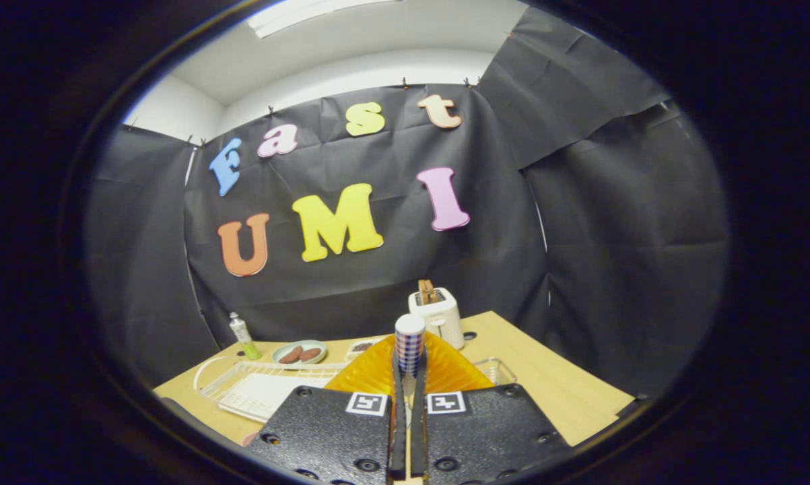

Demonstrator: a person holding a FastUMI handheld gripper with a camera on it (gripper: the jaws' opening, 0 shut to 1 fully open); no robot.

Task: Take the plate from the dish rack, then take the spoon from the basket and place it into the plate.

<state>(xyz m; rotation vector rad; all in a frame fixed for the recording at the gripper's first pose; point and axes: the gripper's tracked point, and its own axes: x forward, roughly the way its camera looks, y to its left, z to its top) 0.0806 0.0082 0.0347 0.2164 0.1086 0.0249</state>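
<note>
Wooden table (559,384) carries a white wire dish rack (256,387) to the left of the fingers. Amber and translucent, the ribbed plate (445,367) stands on edge, lifted above the rack, its rim pinched between the gripper (409,387) fingers, which are drawn narrow onto it. Beyond it sit a white toaster (438,315), a blue-checked cup (409,343), a small dish of brown food (299,352) and a green-based bottle (243,337). Square black-and-white markers (367,403) top the finger mounts.

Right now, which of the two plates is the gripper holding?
The orange plate, pinched upright between the gripper fingers. The pale green plate lies flat on the table near the bottle, carrying brown food.
</note>
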